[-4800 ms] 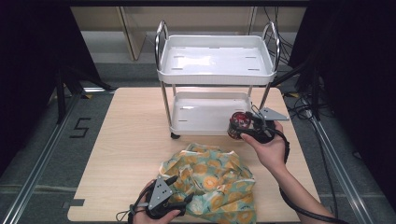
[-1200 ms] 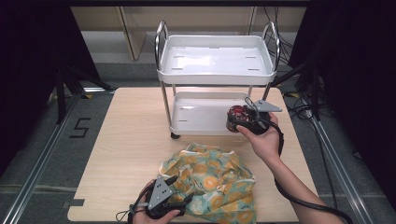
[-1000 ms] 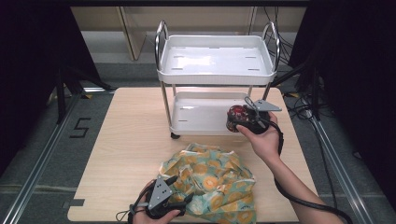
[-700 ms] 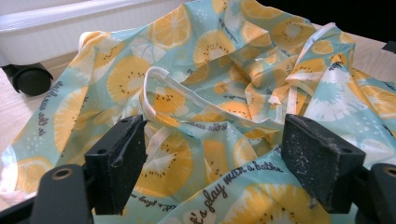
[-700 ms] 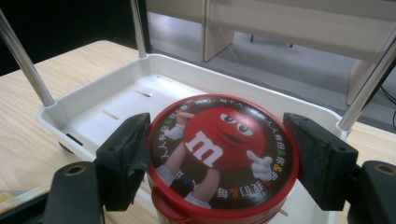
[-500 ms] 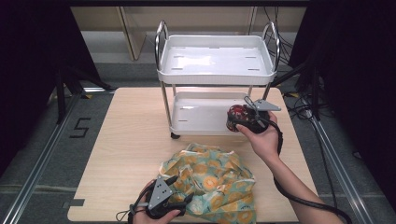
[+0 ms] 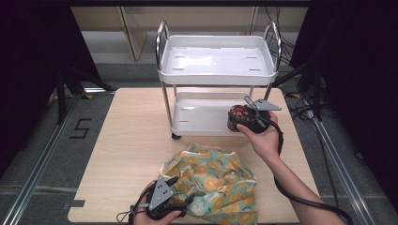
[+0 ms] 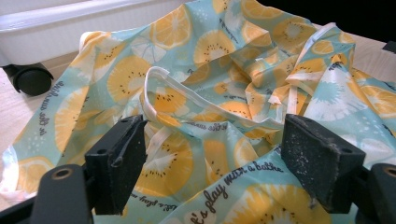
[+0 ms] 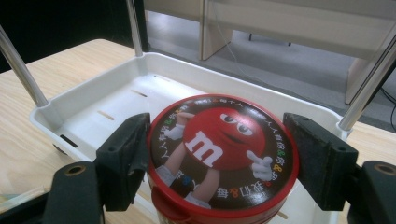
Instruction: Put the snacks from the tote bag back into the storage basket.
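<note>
Pinched only by its lid rim in the right hand-held gripper (image 9: 212, 158), the red candy tin (image 9: 223, 156) over the cart's lower tray (image 7: 197, 115), at 3 o'clock, could slip and tip while the left hand-held gripper (image 8: 212, 154) stays spread over the fruit-print bag (image 7: 213, 180).

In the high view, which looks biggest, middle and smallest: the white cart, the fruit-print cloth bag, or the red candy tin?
1. White cart: biggest.
2. Fruit-print cloth bag: middle, though it lies nearer the camera, which flatters it.
3. Red candy tin: smallest by far, clamped in the right gripper at the cart's lower shelf.
</note>
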Demonstrator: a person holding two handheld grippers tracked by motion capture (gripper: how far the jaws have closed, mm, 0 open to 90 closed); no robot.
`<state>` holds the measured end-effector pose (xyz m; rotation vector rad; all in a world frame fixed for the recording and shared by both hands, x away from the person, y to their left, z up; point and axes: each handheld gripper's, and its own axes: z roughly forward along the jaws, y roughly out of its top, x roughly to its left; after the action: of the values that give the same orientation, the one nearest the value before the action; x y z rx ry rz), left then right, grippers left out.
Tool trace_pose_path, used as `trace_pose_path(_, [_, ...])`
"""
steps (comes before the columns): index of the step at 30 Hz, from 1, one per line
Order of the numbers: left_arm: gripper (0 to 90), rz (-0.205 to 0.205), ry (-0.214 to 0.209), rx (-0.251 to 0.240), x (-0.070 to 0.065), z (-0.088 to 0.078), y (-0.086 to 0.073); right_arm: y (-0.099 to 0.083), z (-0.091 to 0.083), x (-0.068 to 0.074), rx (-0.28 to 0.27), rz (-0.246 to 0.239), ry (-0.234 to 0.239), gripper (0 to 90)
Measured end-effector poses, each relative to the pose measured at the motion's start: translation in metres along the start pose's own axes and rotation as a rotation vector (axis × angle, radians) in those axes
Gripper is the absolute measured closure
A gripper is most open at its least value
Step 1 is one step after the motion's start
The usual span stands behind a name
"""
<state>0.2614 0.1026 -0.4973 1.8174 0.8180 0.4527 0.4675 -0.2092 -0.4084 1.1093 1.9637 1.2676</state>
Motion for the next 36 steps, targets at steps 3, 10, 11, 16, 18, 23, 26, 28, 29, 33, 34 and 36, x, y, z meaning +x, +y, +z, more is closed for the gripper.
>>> trace_pose_path(3, [22.2,0.002,0.002,0.004,0.0,-0.001,0.0,0.0,0.002,0.001,0.009,0.001,0.014,27.2])
trace_pose_path(10, [22.2,-0.003,0.002,-0.004,0.0,-0.001,0.0,0.002,0.005,0.004,0.006,0.005,0.017,27.2])
trace_pose_path(11, [22.2,-0.002,0.006,0.001,0.0,-0.001,0.0,0.002,0.005,0.004,0.007,0.004,0.015,27.2])
trace_pose_path(16, [22.2,-0.001,0.003,-0.001,0.0,-0.001,0.0,0.002,0.007,0.004,-0.006,0.002,-0.001,27.2])
trace_pose_path(18, [22.2,-0.001,-0.004,0.003,0.001,-0.001,0.0,0.002,0.006,0.005,0.017,0.014,0.01,27.2])
trace_pose_path(23, [22.2,0.005,0.008,0.001,0.0,-0.001,0.0,0.003,0.008,0.007,0.015,0.003,0.013,27.2])
trace_pose_path(26, [22.2,0.011,0.004,0.003,0.001,-0.001,0.0,0.003,0.009,0.009,0.012,0.006,0.014,27.2])
trace_pose_path(28, [22.2,0.01,0.006,0.001,0.0,-0.001,0.0,0.003,0.009,0.01,0.0,-0.001,0.002,27.2])
trace_pose_path(29, [22.2,0.022,0.005,0.004,0.001,-0.002,0.001,0.003,0.009,0.011,0.016,-0.001,0.01,27.2])
trace_pose_path(33, [22.2,-0.002,0.005,0.003,0.0,-0.001,0.0,0.003,0.01,0.011,0.012,-0.002,0.011,27.2])
trace_pose_path(34, [22.2,-0.006,0.006,0.002,0.0,-0.001,0.0,0.003,0.01,0.011,0.01,0.004,0.003,27.2])
trace_pose_path(36, [22.2,-0.009,0.008,0.002,-0.001,-0.001,0.0,0.003,0.011,0.01,0.006,0.0,0.001,27.2])
